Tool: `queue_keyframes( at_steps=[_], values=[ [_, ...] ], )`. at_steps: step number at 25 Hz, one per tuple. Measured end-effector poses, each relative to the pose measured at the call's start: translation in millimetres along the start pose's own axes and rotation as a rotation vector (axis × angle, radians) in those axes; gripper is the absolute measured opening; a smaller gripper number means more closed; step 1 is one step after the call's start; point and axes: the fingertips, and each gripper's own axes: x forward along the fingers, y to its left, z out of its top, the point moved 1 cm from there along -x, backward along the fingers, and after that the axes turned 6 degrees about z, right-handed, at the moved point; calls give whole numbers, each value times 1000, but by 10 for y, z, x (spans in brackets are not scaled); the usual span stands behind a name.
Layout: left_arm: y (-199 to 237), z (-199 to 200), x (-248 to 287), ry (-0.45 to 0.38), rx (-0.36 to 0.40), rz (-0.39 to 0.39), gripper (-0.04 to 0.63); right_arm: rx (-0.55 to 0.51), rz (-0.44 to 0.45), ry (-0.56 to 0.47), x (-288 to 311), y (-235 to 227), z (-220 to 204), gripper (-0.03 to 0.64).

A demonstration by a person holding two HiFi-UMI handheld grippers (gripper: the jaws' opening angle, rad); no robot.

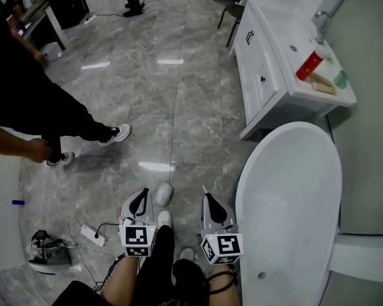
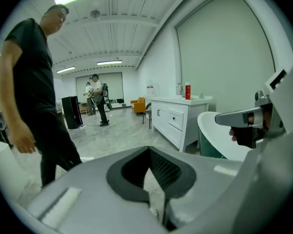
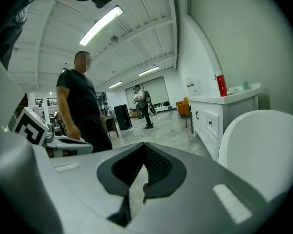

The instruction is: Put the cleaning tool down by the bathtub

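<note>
I see no cleaning tool in either gripper. My left gripper (image 1: 140, 199) and right gripper (image 1: 209, 201) hang low in front of my legs, side by side, both shut with nothing between the jaws. The left gripper view shows the left gripper (image 2: 154, 179) with its dark pads meeting, and so does the right gripper (image 3: 142, 177) in its own view. The white bathtub (image 1: 242, 183) lies just right of the right gripper. A small grey-white rounded object (image 1: 164, 193) rests on the floor between the gripper tips; I cannot tell what it is.
A white vanity (image 1: 268, 75) with a red bottle (image 1: 308, 65) stands beyond the tub's far end. A person in black (image 1: 25, 107) stands to my left. A power strip with cables (image 1: 89, 234) lies on the grey marble floor at lower left.
</note>
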Motion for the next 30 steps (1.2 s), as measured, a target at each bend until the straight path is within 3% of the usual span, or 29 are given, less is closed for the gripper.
queue_keyframes(
  at_steps=[4, 20, 30],
  values=[
    [-72, 261, -127, -43, 34, -5, 2, -20, -6, -18, -169, -36, 200, 23],
    [-23, 1086, -639, -165, 11, -16, 2, -65, -21, -140, -583, 98, 1028, 21],
    [-257, 1480, -821, -248, 49, -56, 2, -114, -30, -194, -911, 49, 1370, 20]
  ],
)
